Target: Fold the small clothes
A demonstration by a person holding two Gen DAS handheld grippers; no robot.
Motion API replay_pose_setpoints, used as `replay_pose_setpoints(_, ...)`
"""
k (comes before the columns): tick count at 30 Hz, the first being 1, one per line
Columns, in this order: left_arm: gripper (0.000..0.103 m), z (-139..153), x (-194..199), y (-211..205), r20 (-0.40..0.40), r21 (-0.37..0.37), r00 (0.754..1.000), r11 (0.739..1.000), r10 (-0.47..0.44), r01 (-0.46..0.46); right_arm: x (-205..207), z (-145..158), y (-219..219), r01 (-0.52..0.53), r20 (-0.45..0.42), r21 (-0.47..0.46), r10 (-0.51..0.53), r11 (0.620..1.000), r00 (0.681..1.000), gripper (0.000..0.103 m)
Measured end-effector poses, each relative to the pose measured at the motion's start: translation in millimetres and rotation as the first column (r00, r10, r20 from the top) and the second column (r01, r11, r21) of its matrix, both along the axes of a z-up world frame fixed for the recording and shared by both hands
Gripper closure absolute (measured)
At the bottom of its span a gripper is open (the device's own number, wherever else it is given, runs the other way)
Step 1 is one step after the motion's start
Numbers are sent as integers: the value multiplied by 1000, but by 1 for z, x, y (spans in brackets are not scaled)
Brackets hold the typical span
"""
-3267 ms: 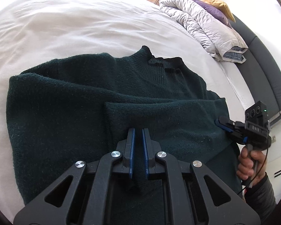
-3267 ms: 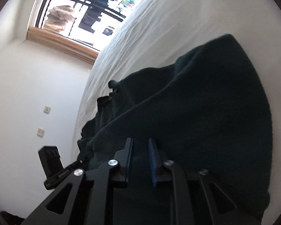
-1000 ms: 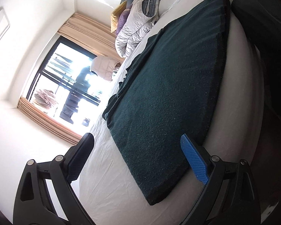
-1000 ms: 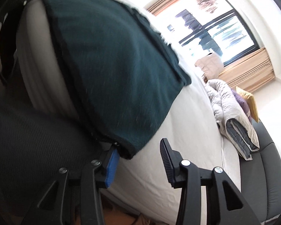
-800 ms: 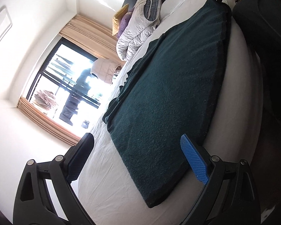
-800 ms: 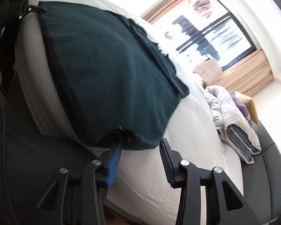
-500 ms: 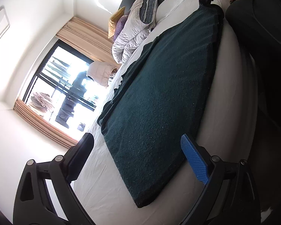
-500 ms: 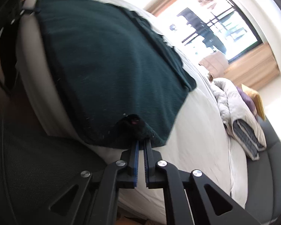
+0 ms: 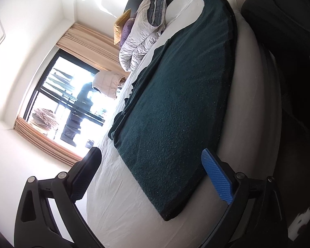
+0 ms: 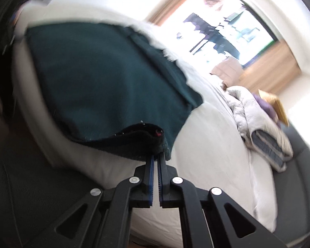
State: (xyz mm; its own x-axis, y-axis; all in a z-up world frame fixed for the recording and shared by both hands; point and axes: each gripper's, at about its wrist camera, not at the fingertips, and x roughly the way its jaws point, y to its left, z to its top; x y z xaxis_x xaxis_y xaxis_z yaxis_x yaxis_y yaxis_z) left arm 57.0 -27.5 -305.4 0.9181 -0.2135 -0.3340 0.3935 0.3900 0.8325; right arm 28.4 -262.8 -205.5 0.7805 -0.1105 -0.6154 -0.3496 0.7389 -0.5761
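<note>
Left wrist view first: the left gripper (image 9: 150, 177) stands wide, its black finger at 8 o'clock and the blue-padded finger at 4 o'clock, nothing pinched between them, and the near corner of the dark green sweater (image 9: 175, 107) sits just ahead of the gap. The sweater lies flat along the white bed (image 9: 117, 202), running from that 6 o'clock corner up toward 1 o'clock, hugging the mattress edge on its right side. At the far corner, 1 o'clock, the cloth peaks up off the sheet under a dark tip that is too small to make out. A folded grey duvet (image 9: 142, 33) with a yellow pillow (image 9: 119, 26) and a purple one is piled at 12 o'clock by the headboard, and a bright window (image 9: 68, 103) with tan curtains fills 9 o'clock. Over to the right wrist view, blurred: the right gripper (image 10: 156, 159) is clamped narrow on the sweater's (image 10: 105, 82) corner, the pads pressed together with the dark hem bunched at their tips and that corner raised off the bed (image 10: 212, 165). The rest of the sweater spreads away toward 10 o'clock. The duvet (image 10: 258, 124) sits at 3 o'clock, the window (image 10: 227, 26) at 1 o'clock.
</note>
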Motion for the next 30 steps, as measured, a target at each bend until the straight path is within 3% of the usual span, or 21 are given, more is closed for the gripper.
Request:
replay_pose_setpoints(5, 3, -1, -2, -10, 18, 4, 1000, 1000, -14, 14, 3, 34, -13, 59, 58, 184, -71, 981, 996, 101)
replay_pose_setpoints(10, 3, -2, -7, -27, 47, 13, 998, 1000, -29, 29, 9, 57, -24, 101, 90, 334, -139, 937, 986, 103)
replay_pose_setpoints(14, 2, -11, -7, -38, 64, 34, 998, 999, -19, 16, 14, 66, -25, 108, 106, 372, -158, 922, 982, 103)
replay_pose_setpoints(16, 2, -14, -8, -40, 83, 44, 996, 999, -23, 19, 15, 58, -17, 93, 82, 311, -124, 946, 989, 103)
replay_pose_setpoints(19, 2, -9, -6, -39, 63, 16, 998, 1000, -15, 14, 6, 37, -1, 63, 83, 101, -71, 993, 994, 103)
replay_pose_setpoints(21, 2, -10, -7, -37, 64, 23, 998, 1000, -17, 16, -7, 21, 3, 19, 88, -35, -16, 999, 996, 92)
replay_pose_setpoints(22, 2, -10, -7, -36, 59, 23, 998, 1000, -18, 16, -15, 12, 6, 0, 95, -117, 12, 993, 995, 73)
replay_pose_setpoints(23, 2, -10, -7, -35, 49, 17, 999, 1000, -17, 16, -22, 2, 7, -33, 95, -202, 53, 979, 994, 62)
replay_pose_setpoints(26, 2, -8, -2, -31, 14, -15, 1000, 1000, -5, 5, -47, -35, 7, -162, 41, -419, 196, 893, 980, 61)
replay_pose_setpoints(30, 2, -6, 4, -30, -20, -47, 1000, 999, 9, -10, -55, -63, 2, -217, 22, -511, 265, 832, 964, 61)
